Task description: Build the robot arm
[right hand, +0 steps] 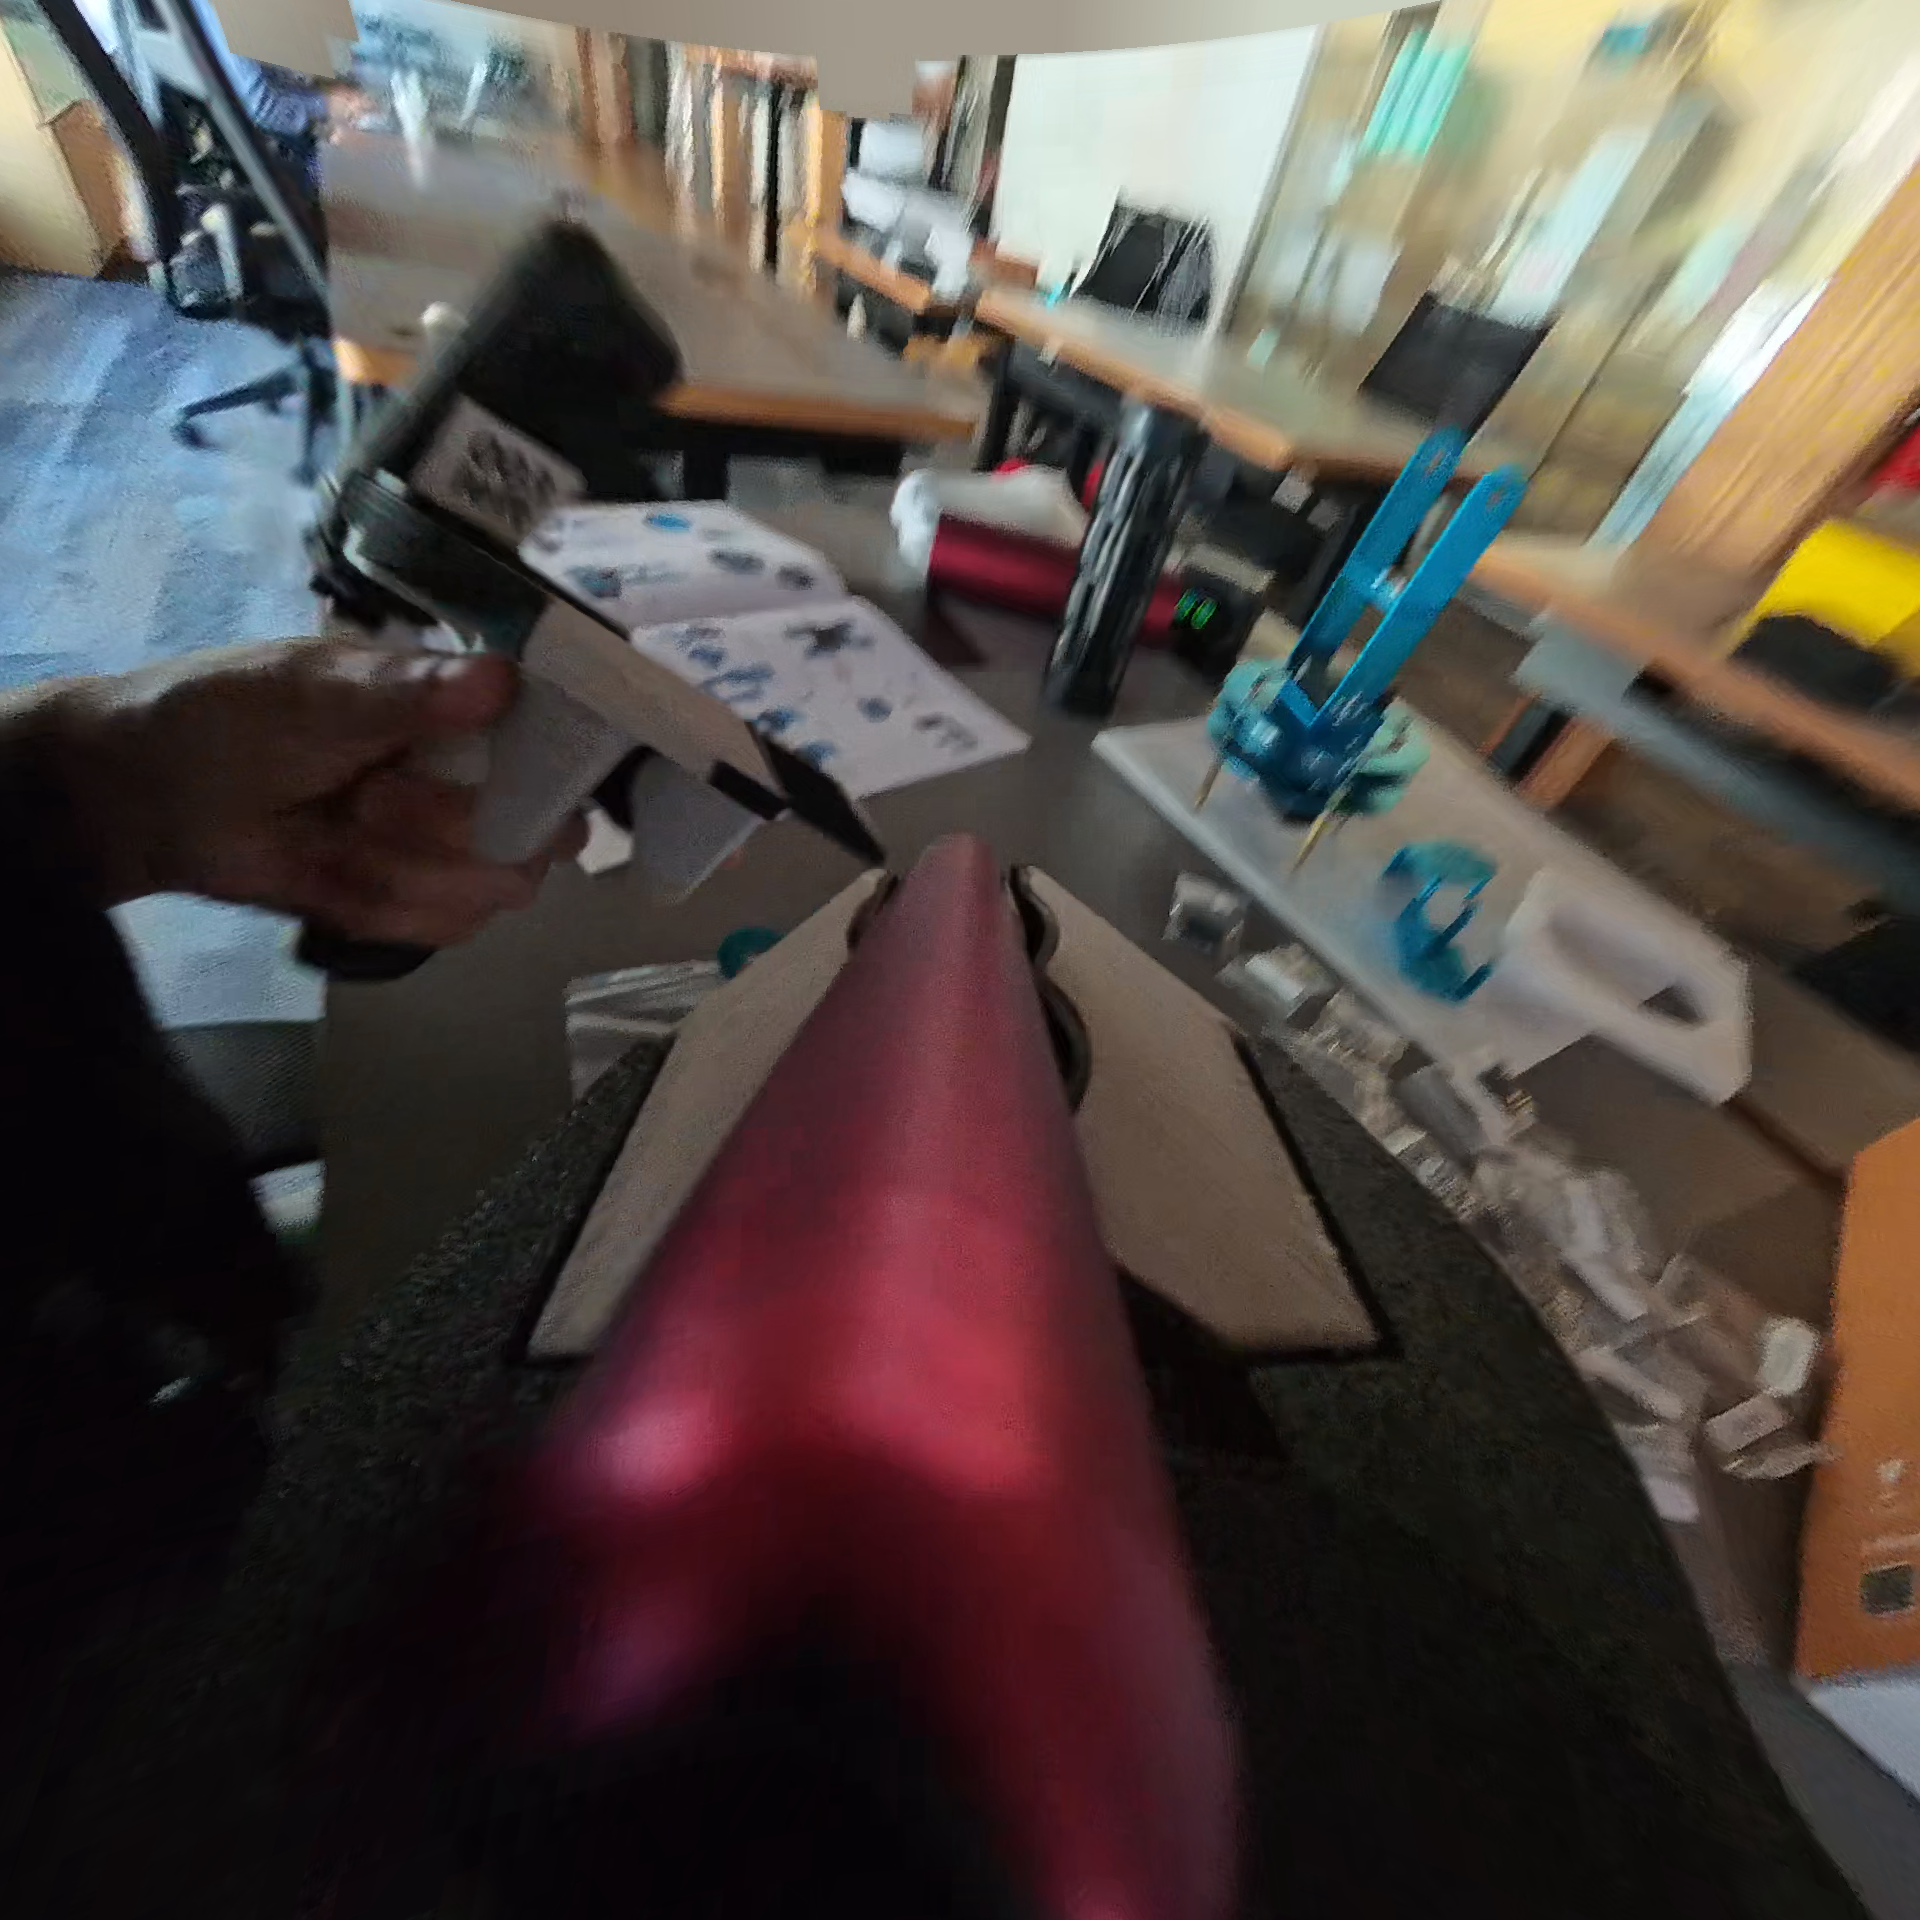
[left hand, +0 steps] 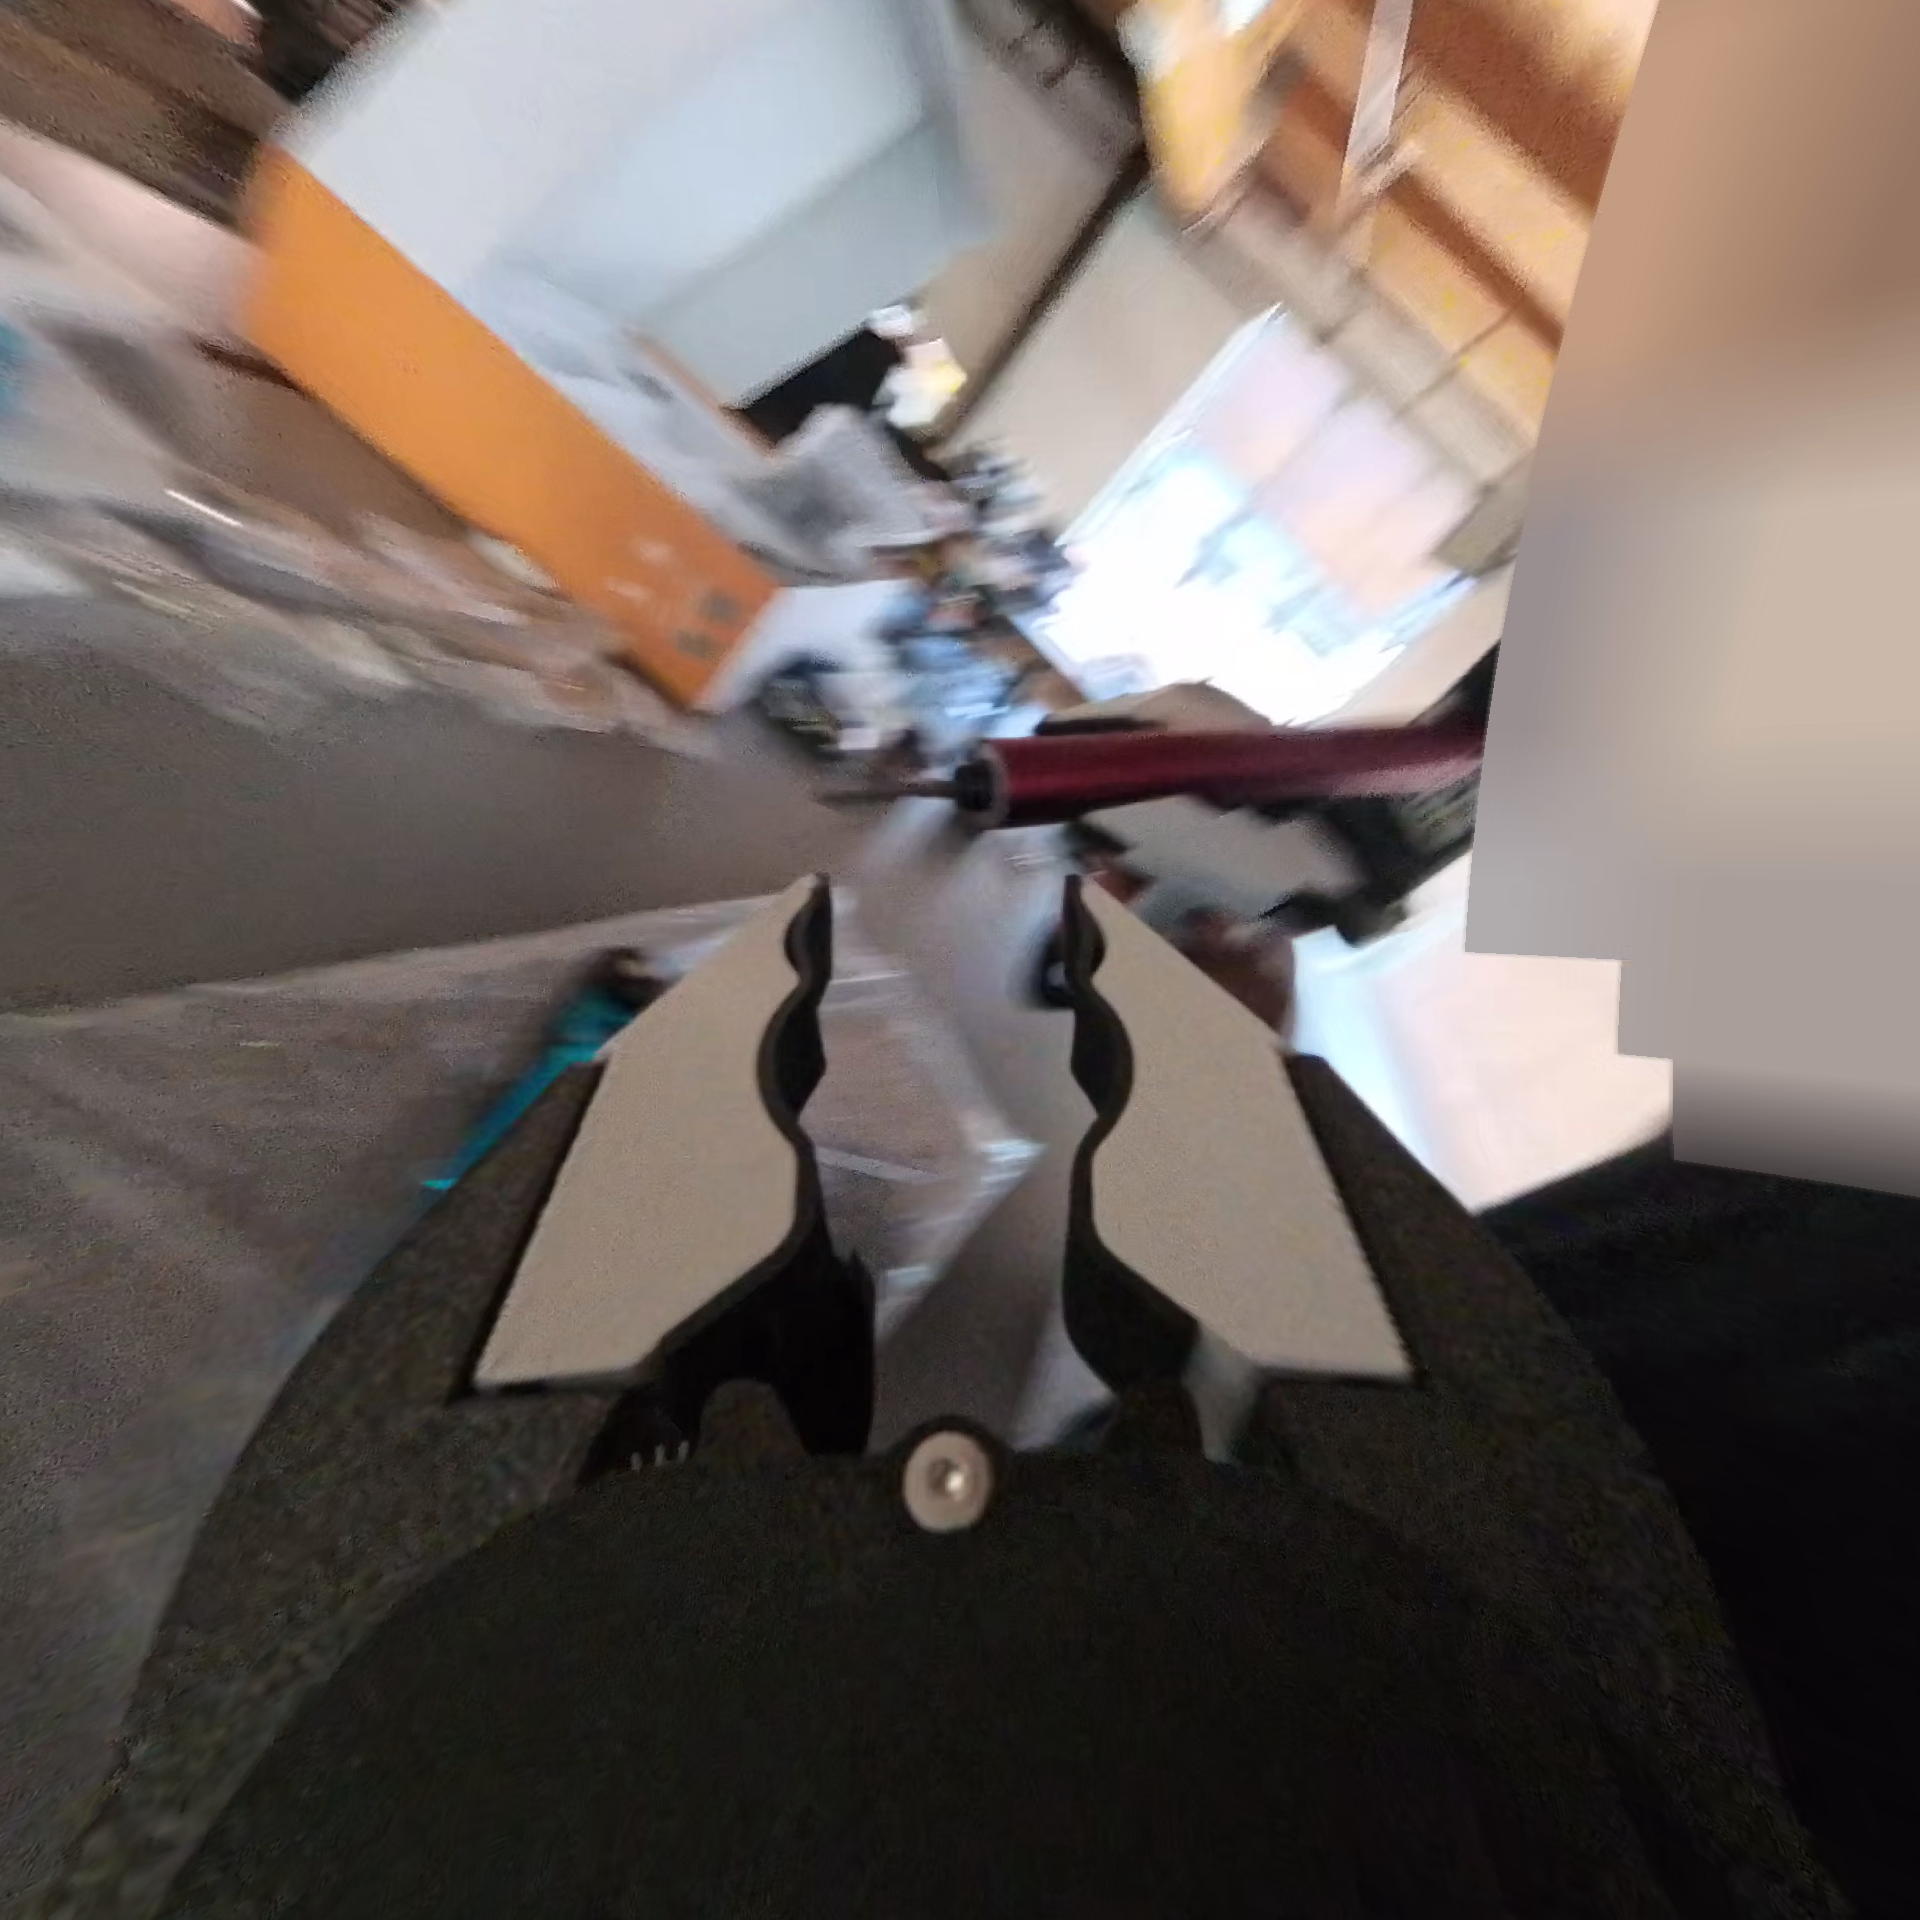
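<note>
My right gripper point(right hand: 951, 883) is shut on a dark red screwdriver handle point(right hand: 883, 1299) that runs forward between its fingers and fills the middle of the right wrist view. In the left wrist view the same red screwdriver point(left hand: 1195, 769) reaches in from the right, its black tip just beyond my left gripper point(left hand: 945, 894), which is open and empty. A hand point(right hand: 312, 790) holds the left gripper point(right hand: 790, 831), whose fingertips are close to the end of the red handle. Both views are motion-blurred.
On the dark table, a blue metal assembly point(right hand: 1340, 665) stands on a white plate point(right hand: 1164, 758). Near it are an open booklet point(right hand: 769, 644), a white holder point(right hand: 1621, 966), several small bags of parts point(right hand: 1455, 1091) and an orange box point(right hand: 1870, 1403). Left tips to right tips: about 5 cm.
</note>
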`<state>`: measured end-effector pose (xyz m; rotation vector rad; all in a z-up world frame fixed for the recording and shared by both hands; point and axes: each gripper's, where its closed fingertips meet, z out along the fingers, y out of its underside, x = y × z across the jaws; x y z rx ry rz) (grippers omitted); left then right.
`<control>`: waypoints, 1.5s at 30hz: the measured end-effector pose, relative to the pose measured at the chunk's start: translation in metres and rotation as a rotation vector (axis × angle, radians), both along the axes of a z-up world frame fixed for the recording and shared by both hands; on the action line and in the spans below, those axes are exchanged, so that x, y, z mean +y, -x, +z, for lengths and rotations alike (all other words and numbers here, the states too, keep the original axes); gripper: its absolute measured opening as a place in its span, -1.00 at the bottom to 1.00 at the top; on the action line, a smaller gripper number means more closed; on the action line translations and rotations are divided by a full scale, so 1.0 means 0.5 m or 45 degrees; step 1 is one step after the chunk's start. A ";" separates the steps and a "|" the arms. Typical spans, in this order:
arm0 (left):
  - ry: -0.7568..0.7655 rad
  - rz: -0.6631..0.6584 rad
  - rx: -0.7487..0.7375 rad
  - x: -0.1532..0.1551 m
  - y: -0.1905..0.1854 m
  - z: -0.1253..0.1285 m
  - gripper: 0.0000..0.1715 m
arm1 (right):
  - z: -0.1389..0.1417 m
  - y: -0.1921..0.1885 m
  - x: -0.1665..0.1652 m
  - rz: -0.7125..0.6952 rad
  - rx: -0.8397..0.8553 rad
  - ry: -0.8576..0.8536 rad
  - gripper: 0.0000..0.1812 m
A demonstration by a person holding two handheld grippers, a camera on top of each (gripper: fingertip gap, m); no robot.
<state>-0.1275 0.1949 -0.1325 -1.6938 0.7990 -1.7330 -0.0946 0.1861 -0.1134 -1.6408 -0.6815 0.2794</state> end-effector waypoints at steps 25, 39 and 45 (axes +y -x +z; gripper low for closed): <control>0.579 -0.315 -0.417 -0.191 0.003 0.079 -0.75 | 0.020 0.087 -0.170 0.004 -0.044 -0.436 -0.76; 0.829 -0.381 -0.355 -0.201 -0.046 0.058 -0.77 | 0.015 0.052 -0.179 0.026 -0.117 -0.523 -0.76; 0.785 -0.377 -0.360 -0.210 -0.065 0.061 -0.76 | 0.016 0.031 -0.187 0.099 0.028 -0.441 -0.76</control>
